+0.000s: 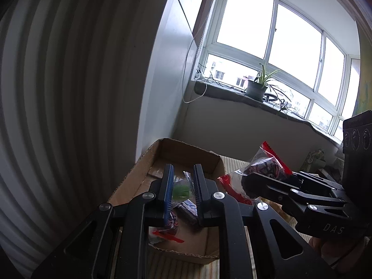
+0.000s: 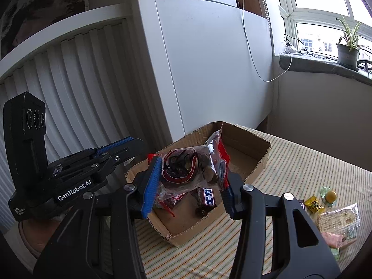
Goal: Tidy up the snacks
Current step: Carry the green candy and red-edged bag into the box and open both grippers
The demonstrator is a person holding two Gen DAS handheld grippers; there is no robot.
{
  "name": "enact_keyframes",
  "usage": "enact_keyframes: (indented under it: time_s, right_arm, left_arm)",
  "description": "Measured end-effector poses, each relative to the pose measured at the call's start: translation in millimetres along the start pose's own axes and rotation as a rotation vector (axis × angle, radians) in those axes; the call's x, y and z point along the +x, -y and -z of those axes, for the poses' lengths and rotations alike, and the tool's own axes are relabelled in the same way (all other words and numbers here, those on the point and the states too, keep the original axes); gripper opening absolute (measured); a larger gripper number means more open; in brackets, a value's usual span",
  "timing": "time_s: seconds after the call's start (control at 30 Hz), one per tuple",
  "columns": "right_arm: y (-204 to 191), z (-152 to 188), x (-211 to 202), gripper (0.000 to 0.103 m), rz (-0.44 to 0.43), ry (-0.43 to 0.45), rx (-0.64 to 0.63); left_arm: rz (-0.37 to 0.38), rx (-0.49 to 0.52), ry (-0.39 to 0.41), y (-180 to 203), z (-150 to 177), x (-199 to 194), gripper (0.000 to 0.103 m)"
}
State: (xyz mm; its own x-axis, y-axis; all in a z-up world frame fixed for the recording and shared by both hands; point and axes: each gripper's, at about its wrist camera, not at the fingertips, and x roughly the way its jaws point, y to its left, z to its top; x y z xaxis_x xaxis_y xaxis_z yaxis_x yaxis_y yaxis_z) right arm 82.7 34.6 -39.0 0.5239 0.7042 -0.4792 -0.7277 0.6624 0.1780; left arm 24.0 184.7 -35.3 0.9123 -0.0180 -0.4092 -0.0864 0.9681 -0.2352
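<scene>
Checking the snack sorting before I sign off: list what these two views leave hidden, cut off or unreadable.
- Cardboard box, left wrist view: its floor is mostly hidden behind the left gripper and its small green-tinted wrapper.
- Snacks in the box, right wrist view: covered by the red-edged clear bag in the right gripper; only a chocolate bar shows.
- Loose packets on the striped cloth: cut by the lens edge, print unreadable.

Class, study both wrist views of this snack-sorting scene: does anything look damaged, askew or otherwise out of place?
Yes. The cardboard box has ragged, torn rims. Several snacks lie loose on the striped cloth beside it. The right gripper holds a clear red-edged snack bag tilted above the box.
</scene>
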Motion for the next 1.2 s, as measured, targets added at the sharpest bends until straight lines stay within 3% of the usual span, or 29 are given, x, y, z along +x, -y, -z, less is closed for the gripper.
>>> enact_keyframes:
  time_s: [0.33,0.47,0.5,0.53,0.6,0.7,1.2]
  right_arm:
    - [12.3,-2.4,36.1,0.05,-0.019,-0.034,0.002]
    - [15.0,9.4,72.5,0.052,-0.028,-0.135,-0.019]
    - [16.0,13.9,77.1,0.053,-0.008,-0.142,-0.026]
    - [18.2,18.0,79.7,0.058,0.002,-0.148,-0.022]
    - [25.0,24.5,81.3,0.065,-0.004,-0.156,0.009]
    - [29.2,30.4,82.7,0.069,0.001,-0.168,0.024]
    - [14.5,24.4,64.7,0.069,-0.01,-0.135,0.008]
  left_arm:
    - [-0.017,0.004,-0.031,-9.3,0.0,23.7,0.015]
    - [-0.035,-0.02,-0.073,-22.3,10.2,38.1,0.016]
    - [-0.039,-0.03,-0.09,-26.2,13.6,41.9,0.024]
    - [-0.047,-0.04,-0.109,-29.5,17.5,45.4,0.038]
    - [-0.097,-0.067,-0.135,-37.6,25.0,49.9,0.05]
    - [-0.089,-0.117,-0.141,-49.7,33.3,50.1,0.067]
    - [-0.097,-0.126,-0.109,-49.0,30.8,34.3,0.071]
